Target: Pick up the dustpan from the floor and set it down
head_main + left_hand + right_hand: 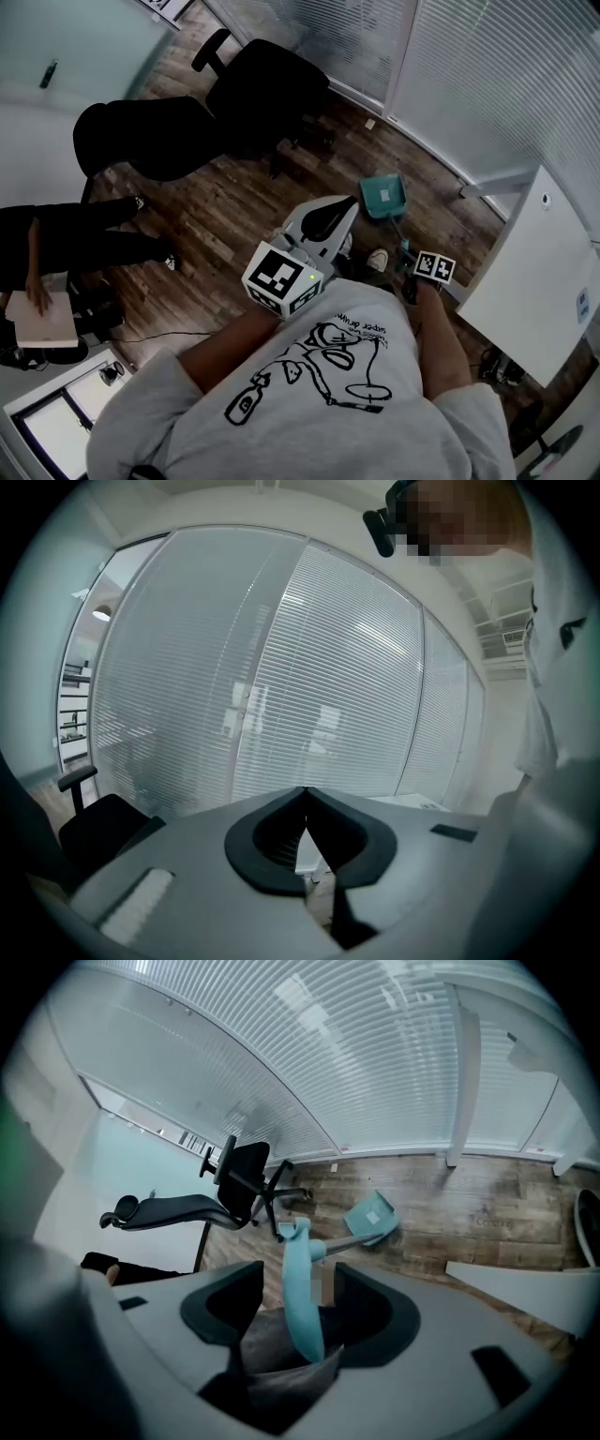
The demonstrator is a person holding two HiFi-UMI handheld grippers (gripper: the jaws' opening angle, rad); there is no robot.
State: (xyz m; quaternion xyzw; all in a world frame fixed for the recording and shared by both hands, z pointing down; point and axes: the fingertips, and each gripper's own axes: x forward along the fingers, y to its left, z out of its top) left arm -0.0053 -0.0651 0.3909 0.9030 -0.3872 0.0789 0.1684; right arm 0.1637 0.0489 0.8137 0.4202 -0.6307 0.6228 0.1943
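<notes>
One dustpan [384, 195], two grippers, two black office chairs and one seated person at the picture's left edge [84, 239] make up the count. The dustpan is teal: a squarish pan with a small pale patch in its middle, a thin grey shaft slanting up from it, and a long teal grip [300, 1307] at the top end. Its pan rests on the dark wood floor [225, 206] near the foot of the white blinds [487, 75], between the nearer chair [267, 89] and a white cabinet [539, 272] on the right; the second chair [150, 136] stands further left. The right gripper [302, 1274] points down toward the floor with its jaws spread wide, and the teal grip stands upright in the gap between them, with space showing on either side, so the pads do not press on it. The left gripper [305, 794] is held in front of the person's grey T-shirt, roughly level, facing the blinds; its jaws are pressed together at the tips with nothing between them. Each gripper carries one cube with square markers
</notes>
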